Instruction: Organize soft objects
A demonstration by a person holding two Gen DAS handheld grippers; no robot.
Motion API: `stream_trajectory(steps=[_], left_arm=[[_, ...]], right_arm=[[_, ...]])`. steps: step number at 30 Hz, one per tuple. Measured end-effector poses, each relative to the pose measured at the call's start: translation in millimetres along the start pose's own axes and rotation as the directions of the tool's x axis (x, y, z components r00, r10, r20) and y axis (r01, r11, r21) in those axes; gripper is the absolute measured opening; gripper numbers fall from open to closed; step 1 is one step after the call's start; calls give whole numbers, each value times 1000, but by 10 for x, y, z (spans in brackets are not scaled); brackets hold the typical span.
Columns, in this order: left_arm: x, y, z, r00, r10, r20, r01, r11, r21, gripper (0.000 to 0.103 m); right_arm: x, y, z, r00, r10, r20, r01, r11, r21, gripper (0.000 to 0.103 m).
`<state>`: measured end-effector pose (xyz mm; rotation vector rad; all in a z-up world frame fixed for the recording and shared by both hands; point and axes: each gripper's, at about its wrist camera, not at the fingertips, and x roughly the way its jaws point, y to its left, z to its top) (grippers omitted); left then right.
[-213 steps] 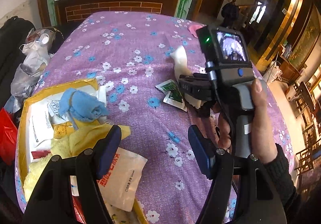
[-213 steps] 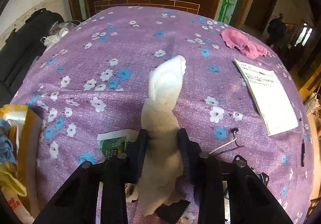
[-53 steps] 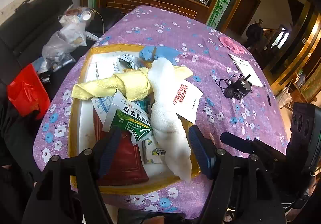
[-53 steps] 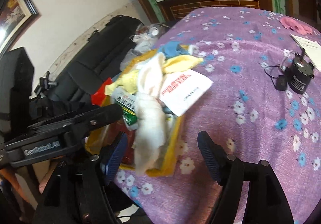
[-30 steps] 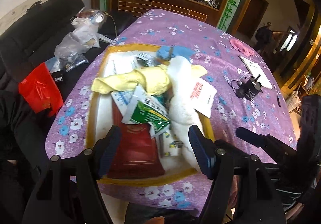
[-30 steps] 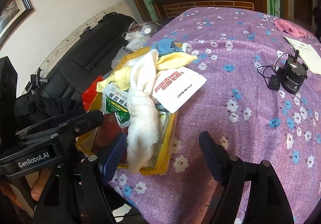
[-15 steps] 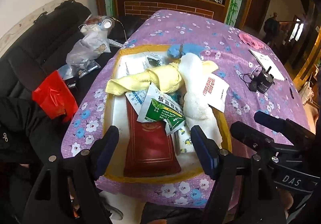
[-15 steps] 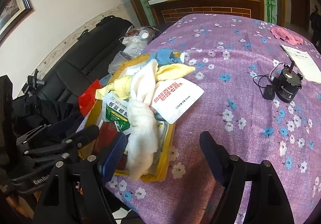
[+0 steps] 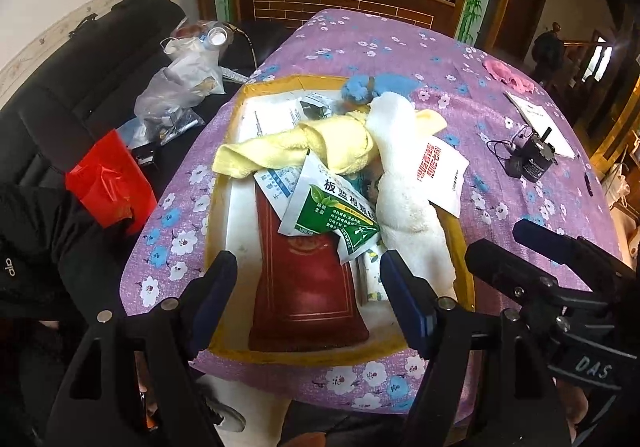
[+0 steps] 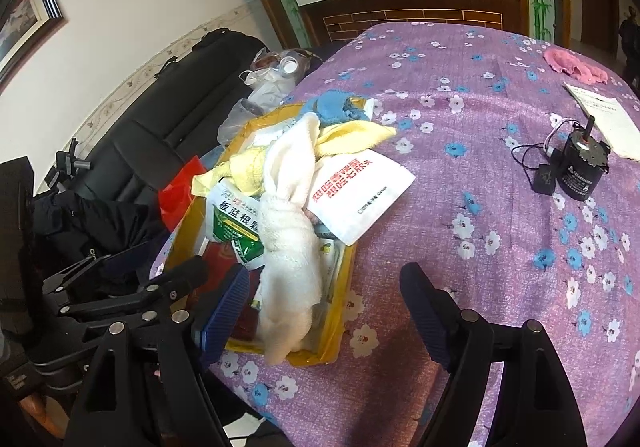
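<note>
Both the left gripper (image 9: 308,289) and the right gripper (image 10: 324,303) are hanging spread and empty near the yellow tray (image 9: 466,247) — the white towel (image 9: 408,203) is lying inside it, apparently sorted already.

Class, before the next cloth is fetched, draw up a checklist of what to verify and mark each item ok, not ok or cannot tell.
1. Left gripper empty, jaws apart: ok.
2. Right gripper empty, jaws apart: ok.
3. White towel fully inside the yellow tray: not ok, one end hangs over the rim.
4. Pink cloth put away: not ok, it lies across the table.
5. Path to it clear: not ok, black motor stands between.
6. Room left in tray: cannot tell.
</note>
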<state>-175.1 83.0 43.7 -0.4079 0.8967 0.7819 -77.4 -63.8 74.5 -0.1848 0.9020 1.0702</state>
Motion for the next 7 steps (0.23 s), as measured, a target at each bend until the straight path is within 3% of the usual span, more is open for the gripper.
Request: stream_trajectory(steps=[7], left_arm=[[22, -67, 49, 1000, 30, -2, -30, 999, 22, 74]], right_arm=[[-67, 13, 62, 1000, 8, 14, -8, 1000, -12, 78]])
